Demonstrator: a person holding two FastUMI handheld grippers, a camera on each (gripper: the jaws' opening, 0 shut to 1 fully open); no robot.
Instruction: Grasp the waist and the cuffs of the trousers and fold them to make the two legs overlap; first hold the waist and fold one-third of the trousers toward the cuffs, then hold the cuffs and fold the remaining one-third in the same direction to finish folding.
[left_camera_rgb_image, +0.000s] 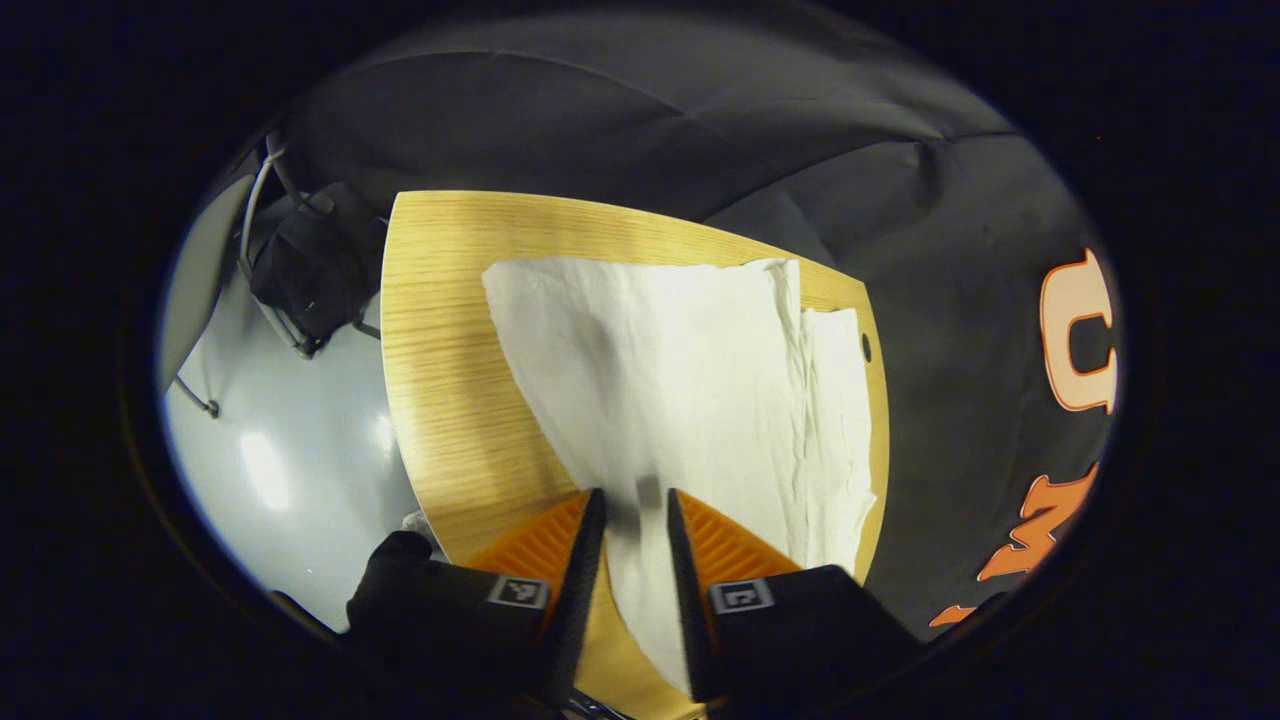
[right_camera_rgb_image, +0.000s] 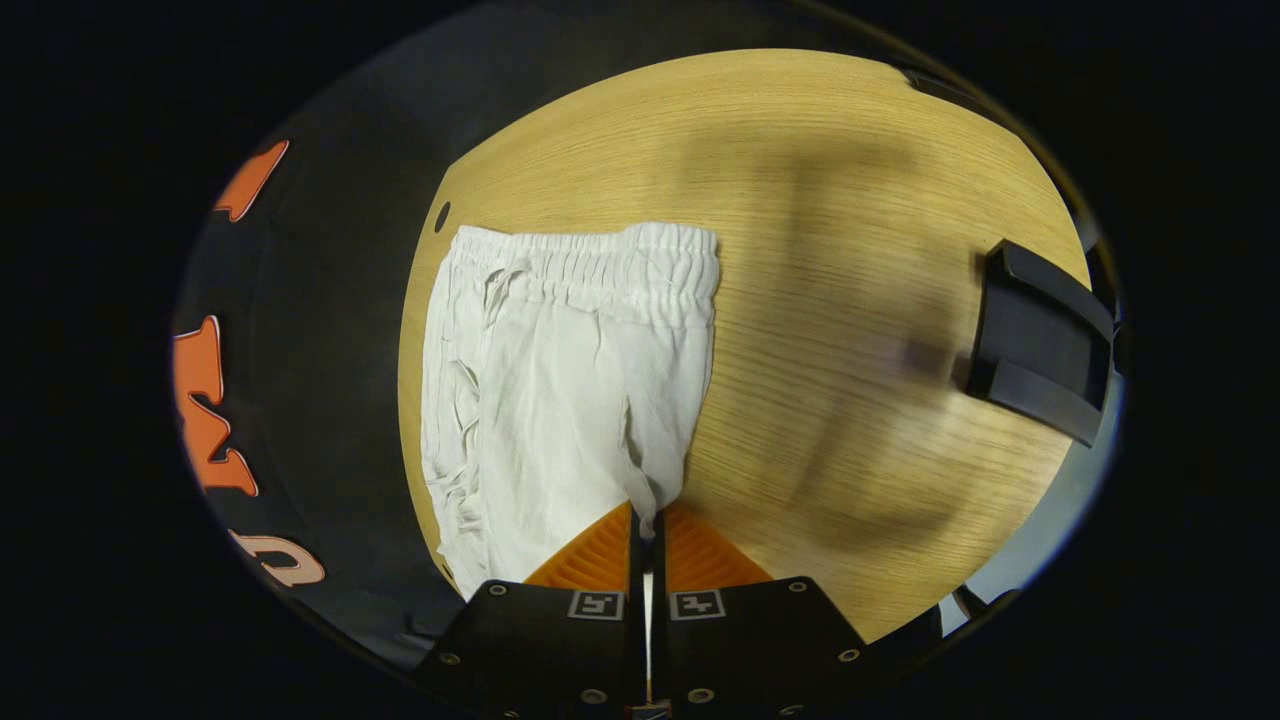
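White trousers (left_camera_rgb_image: 690, 400) lie flat on the wooden table (left_camera_rgb_image: 440, 400). In the left gripper view they reach from the far edge down to between my fingers. My left gripper (left_camera_rgb_image: 636, 505) stands open over the near end of the cloth, fabric showing in the gap. In the right gripper view the trousers (right_camera_rgb_image: 560, 400) stretch away, with the gathered elastic waist (right_camera_rgb_image: 590, 265) at the far end. My right gripper (right_camera_rgb_image: 645, 520) is shut on a fold at the near edge of the cloth. The other gripper (right_camera_rgb_image: 1040, 345) shows blurred at the right, above the table.
The table's bare wood (right_camera_rgb_image: 850, 250) spreads wide to the right of the trousers. A small hole (right_camera_rgb_image: 442, 215) sits near the table's edge. The black booth cloth (left_camera_rgb_image: 950, 300) hangs close behind. A dark stand with cables (left_camera_rgb_image: 310, 270) is on the grey floor (left_camera_rgb_image: 290, 450).
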